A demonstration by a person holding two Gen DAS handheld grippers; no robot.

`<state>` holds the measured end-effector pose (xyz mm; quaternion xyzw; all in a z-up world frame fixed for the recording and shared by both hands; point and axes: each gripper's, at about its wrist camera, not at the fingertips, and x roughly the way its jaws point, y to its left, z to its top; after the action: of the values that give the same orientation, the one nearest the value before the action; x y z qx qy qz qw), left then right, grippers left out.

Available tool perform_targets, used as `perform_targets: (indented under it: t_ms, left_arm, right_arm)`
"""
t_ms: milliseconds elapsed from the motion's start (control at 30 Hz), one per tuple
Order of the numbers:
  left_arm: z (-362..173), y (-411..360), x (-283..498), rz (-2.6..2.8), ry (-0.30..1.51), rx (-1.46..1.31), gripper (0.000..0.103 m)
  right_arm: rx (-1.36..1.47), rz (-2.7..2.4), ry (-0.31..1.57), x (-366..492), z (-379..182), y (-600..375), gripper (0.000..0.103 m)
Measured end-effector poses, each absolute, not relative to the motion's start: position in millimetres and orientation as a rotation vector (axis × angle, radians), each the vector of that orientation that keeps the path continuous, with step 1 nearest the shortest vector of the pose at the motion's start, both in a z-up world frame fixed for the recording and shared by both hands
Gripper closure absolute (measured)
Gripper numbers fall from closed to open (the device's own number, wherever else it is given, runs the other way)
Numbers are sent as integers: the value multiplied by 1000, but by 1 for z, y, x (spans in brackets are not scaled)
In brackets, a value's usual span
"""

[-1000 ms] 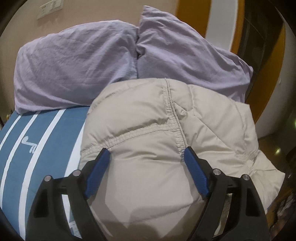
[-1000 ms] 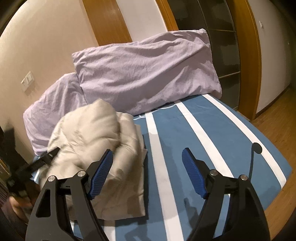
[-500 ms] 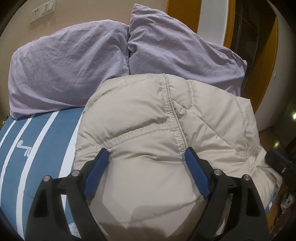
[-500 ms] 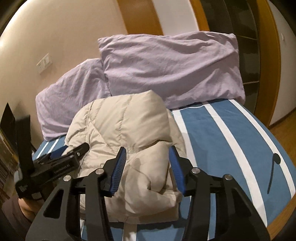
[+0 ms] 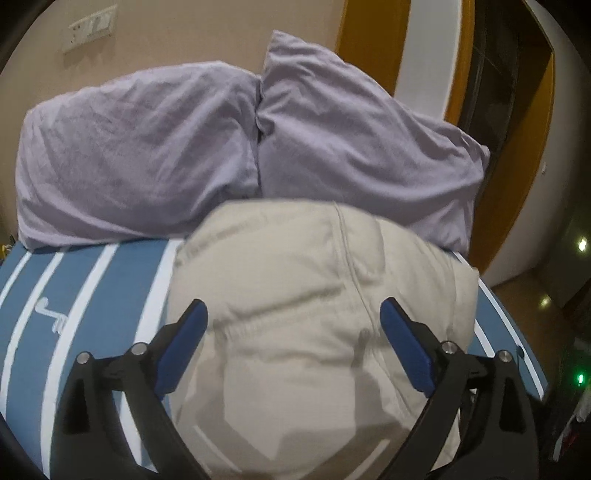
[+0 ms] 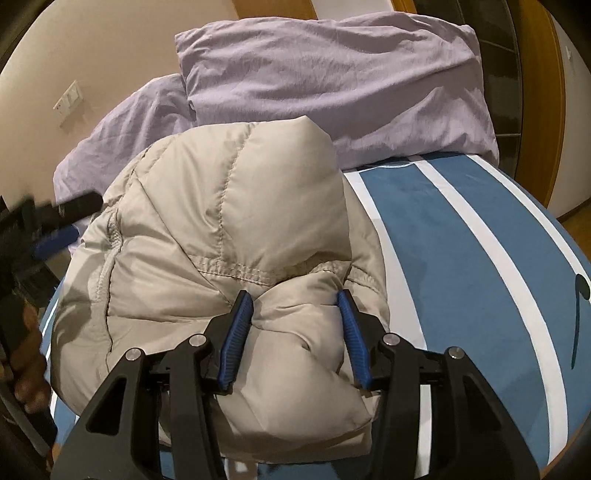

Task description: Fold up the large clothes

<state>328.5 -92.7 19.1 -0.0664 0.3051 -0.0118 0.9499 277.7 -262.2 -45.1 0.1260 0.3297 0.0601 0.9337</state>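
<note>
Room: beige wall with a pale switch plate [image 5: 90, 27], orange-brown wooden door frames [image 6: 554, 110] to the right, and a wooden floor past the bed's edge.
Bed: blue cover with white stripes [image 6: 461, 221], bare on both sides of the garment.
Left pillow: lilac and crumpled [image 5: 136, 147], leaning against the wall at the head of the bed.
Right pillow: same lilac cloth [image 5: 362, 147], touching the left one along a dark seam.
Jacket: beige quilted puffer jacket [image 6: 229, 206], bundled into a thick mound on the cover, its far edge just in front of the pillows; one padded panel stands up at the top and a rolled fold lies at the near end.
Left gripper: seen in its own camera [image 5: 293, 332], its blue pads spread wide on either side of the jacket's bulge; the jaws are opening and the pads stand off the cloth. In the right camera it shows blurred at the left edge [image 6: 55, 229], beside the jacket.
Right gripper: at the near end of the mound [image 6: 295, 325], its blue pads pressed into both sides of the rolled fold, pinching it so the padding puckers between them.
Hand: partly visible at the lower left edge [image 6: 26, 373], gripping the left tool's handle.
</note>
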Motion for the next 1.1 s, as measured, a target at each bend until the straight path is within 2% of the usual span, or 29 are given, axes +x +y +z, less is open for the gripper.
perform_targets:
  t_ms: [267, 467, 600, 833, 1100]
  left_arm:
    - [-6, -94, 349, 76, 640, -48, 6]
    - [-20, -79, 355, 67, 653, -99, 2]
    - [-24, -76, 356, 60, 653, -105, 2]
    - [-26, -75, 358, 53, 655, -109, 2]
    - [-29, -72, 356, 38, 644, -124, 2]
  right_arm:
    - [242, 118, 670, 278, -46, -261, 52]
    - [200, 103, 639, 275, -27, -262, 43]
    - [212, 105, 565, 274, 4, -265, 33]
    - [170, 123, 528, 306, 39, -240, 33]
    - [132, 88, 544, 351, 41, -219, 33]
